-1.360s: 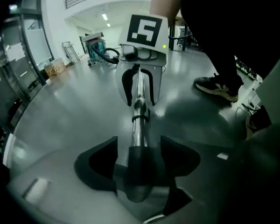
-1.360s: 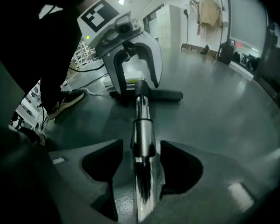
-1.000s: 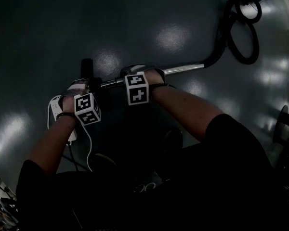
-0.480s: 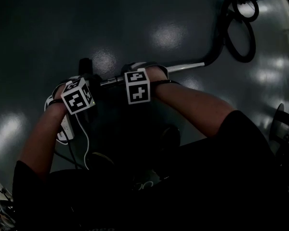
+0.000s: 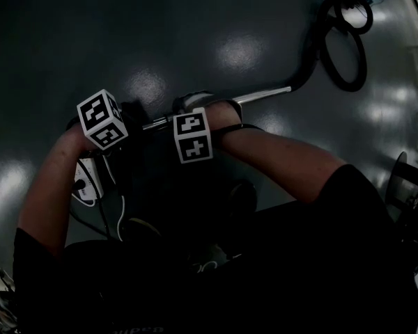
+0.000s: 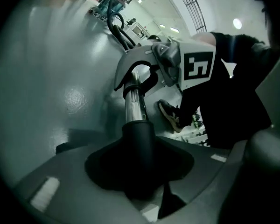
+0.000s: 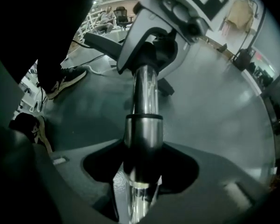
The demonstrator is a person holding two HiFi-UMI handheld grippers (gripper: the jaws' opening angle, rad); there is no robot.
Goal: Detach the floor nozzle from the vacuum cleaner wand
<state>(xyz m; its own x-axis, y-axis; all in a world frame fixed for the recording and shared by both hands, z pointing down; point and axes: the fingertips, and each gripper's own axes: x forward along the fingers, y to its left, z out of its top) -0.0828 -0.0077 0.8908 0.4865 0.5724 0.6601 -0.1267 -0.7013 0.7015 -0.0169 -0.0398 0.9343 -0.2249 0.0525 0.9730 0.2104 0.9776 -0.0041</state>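
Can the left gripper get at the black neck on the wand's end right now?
Likely yes: the black neck already sits between the jaws of the left gripper, which are opening, and nothing blocks it.

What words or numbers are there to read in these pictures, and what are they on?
No text can be read anywhere in these pictures.
Marker cube and the second marker cube: black and white square patterns only, no letters or numbers.
Faint pale print on the person's dark clothes, at the bottom edge of the head view: too dim to read.
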